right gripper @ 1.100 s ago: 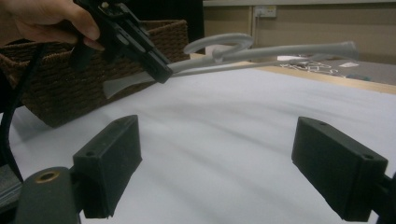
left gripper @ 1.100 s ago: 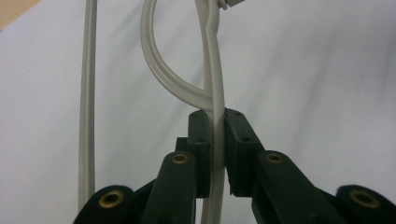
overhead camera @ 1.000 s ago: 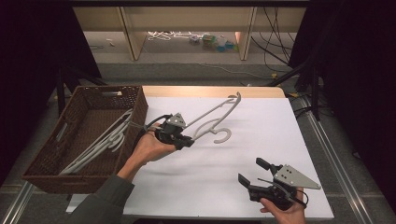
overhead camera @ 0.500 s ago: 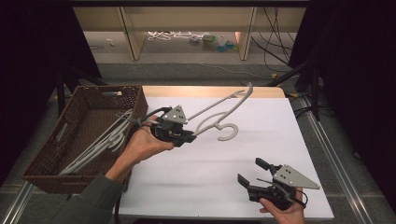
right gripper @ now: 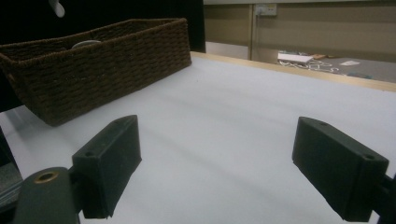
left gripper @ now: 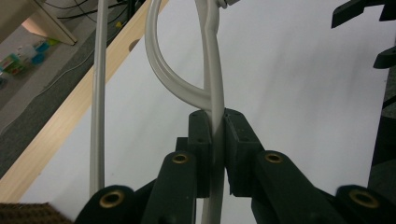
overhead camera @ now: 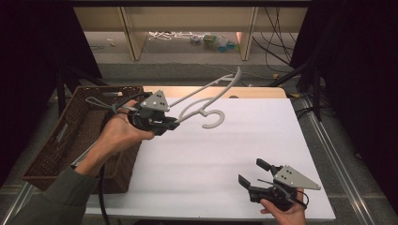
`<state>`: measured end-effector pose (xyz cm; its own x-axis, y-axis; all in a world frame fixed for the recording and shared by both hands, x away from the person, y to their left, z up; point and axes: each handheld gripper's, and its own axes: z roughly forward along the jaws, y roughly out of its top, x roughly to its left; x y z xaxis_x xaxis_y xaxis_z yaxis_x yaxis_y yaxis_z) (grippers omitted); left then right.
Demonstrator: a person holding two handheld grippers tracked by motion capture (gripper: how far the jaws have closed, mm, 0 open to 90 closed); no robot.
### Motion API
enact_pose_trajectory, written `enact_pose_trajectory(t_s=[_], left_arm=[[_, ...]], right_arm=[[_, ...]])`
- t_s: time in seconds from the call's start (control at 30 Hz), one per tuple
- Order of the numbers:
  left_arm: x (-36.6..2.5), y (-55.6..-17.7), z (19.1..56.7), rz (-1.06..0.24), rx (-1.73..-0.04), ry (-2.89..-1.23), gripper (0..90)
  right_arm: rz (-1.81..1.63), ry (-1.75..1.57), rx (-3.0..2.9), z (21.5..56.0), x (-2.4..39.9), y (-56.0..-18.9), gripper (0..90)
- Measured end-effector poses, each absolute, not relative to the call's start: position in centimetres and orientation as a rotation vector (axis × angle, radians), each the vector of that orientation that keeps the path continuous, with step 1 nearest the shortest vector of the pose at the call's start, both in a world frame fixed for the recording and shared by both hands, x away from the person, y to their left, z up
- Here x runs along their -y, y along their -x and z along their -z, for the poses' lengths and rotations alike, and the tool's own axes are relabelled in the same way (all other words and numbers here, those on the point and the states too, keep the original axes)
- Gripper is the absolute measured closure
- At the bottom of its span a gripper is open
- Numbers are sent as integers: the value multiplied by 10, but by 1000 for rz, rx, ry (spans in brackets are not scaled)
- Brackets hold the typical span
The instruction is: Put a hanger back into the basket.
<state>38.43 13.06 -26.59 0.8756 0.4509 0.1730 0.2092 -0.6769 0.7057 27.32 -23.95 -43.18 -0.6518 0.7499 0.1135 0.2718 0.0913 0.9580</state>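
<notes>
From the high view, the left gripper (overhead camera: 174, 125) pinched a white plastic hanger (overhead camera: 206, 96) that reached up and away ahead of it, above the bench (overhead camera: 197, 164), with the wicker basket (overhead camera: 56, 154) behind and below. The right gripper (overhead camera: 251, 176) rested low, jaws spread and empty. In the left gripper view, the pads clamped a thin bar of the hanger (left gripper: 212, 93). It looked light, stiff and smooth, so it was best held near the hook's neck. In the right gripper view, the basket (right gripper: 93, 65) lay ahead.
</notes>
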Motion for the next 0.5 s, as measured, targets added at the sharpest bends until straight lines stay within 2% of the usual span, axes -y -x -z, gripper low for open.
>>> enact_pose_trajectory(t_s=[0.5], left_arm=[[-212, -380, 260, -544, -666, -2330, 822]], right_arm=[[-1559, -1019, -1980, 431, 240, -273, 161]])
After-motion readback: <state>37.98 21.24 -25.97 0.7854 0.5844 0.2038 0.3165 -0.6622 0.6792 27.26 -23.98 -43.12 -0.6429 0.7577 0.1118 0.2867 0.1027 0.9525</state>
